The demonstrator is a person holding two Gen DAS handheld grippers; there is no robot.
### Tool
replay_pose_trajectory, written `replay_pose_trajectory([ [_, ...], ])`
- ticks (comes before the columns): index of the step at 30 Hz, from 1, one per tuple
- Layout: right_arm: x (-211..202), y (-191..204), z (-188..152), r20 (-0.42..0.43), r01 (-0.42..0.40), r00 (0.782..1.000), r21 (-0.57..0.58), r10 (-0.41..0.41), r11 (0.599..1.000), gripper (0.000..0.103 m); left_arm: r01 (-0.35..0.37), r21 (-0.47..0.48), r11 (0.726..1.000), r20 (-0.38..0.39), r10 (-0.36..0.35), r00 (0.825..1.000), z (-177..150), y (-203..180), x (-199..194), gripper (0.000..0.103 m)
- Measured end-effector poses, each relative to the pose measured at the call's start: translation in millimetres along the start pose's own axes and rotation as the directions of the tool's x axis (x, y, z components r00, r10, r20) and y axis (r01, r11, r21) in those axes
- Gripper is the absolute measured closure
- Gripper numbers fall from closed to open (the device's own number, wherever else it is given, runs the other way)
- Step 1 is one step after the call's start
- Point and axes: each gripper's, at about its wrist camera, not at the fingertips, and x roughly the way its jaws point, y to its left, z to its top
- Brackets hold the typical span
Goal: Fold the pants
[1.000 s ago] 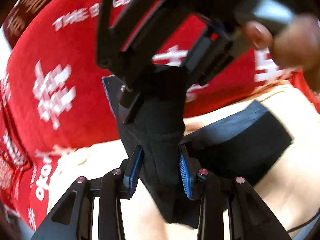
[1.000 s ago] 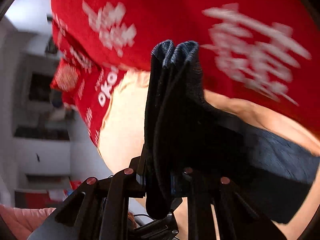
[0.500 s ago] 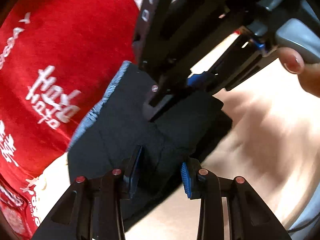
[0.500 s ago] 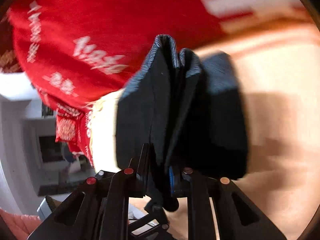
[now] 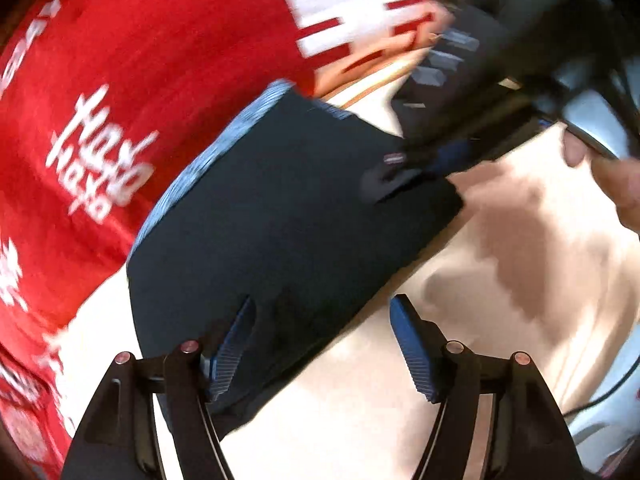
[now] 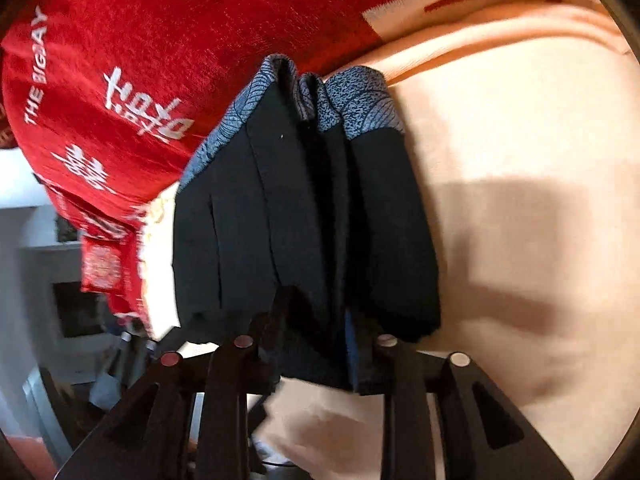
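The dark navy pants, with a blue-grey patterned waistband, lie folded on a cream sheet. My left gripper is open, its blue pads apart; the left pad rests at the near edge of the pants and the right pad is over bare sheet. In the right wrist view the pants hang bunched in several layers. My right gripper is shut on their near edge. The right gripper also shows in the left wrist view, at the far corner of the pants.
A red blanket with white lettering lies behind the pants; it also shows in the right wrist view. The cream sheet spreads to the right. A room with furniture shows past the bed's left edge.
My left gripper has opened and let go of the pants. The pants have come down from hanging to lying flat on the sheet. The right gripper stays shut on them.
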Motion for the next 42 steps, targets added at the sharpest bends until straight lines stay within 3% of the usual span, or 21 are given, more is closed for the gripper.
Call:
replay_pose_trajectory([
  [4, -7, 5, -10, 0.022, 0.107, 0.994, -0.004, -0.107, 0.994, 0.069, 0.007, -0.122, 0.992, -0.062, -0.014, 0.998, -12, 41, 3, 0.032],
  [11, -5, 15, -24, 0.061, 0.286, 0.957, -0.007, -0.285, 0.958, 0.066, 0.013, -0.309, 0.951, -0.136, -0.057, 0.989, -35, 106, 7, 0.032],
  [14, -7, 22, -27, 0.068, 0.351, 0.934, 0.021, -0.352, 0.936, 0.059, -0.013, -0.35, 0.936, -0.16, -0.046, 0.986, -44, 123, 7, 0.032],
  [20, -11, 41, -44, 0.051, 0.442, 0.895, 0.032, -0.443, 0.896, 0.057, -0.002, -0.388, 0.921, -0.17, -0.069, 0.983, -59, 148, 4, 0.032],
  [25, -7, 55, -65, 0.036, 0.475, 0.878, 0.048, -0.477, 0.879, 0.05, 0.016, -0.414, 0.91, -0.181, -0.099, 0.978, -68, 172, 6, 0.032],
  [28, -5, 67, -76, 0.037, 0.477, 0.877, 0.061, -0.479, 0.877, 0.045, 0.031, -0.434, 0.9, -0.179, -0.12, 0.977, -75, 184, 4, 0.013],
  [31, -1, 77, -83, 0.036, 0.475, 0.878, 0.068, -0.478, 0.877, 0.044, 0.04, -0.438, 0.898, -0.157, -0.121, 0.98, -79, 192, 0, 0.013],
  [36, 9, 94, -86, 0.027, 0.463, 0.885, 0.064, -0.465, 0.884, 0.032, 0.055, -0.465, 0.884, -0.161, -0.145, 0.976, -84, 203, 2, 0.013],
  [37, 11, 97, -86, 0.028, 0.464, 0.884, 0.06, -0.466, 0.884, 0.024, 0.058, -0.471, 0.88, -0.16, -0.15, 0.976, -85, 204, 3, 0.013],
  [38, 11, 100, -86, 0.035, 0.466, 0.883, 0.057, -0.468, 0.883, 0.018, 0.061, -0.475, 0.878, -0.16, -0.154, 0.975, -86, 206, 4, 0.013],
  [42, 17, 110, -83, 0.066, 0.497, 0.864, 0.036, -0.499, 0.867, 0.014, 0.053, -0.47, 0.881, -0.172, -0.151, 0.973, -85, 206, 10, 0.013],
])
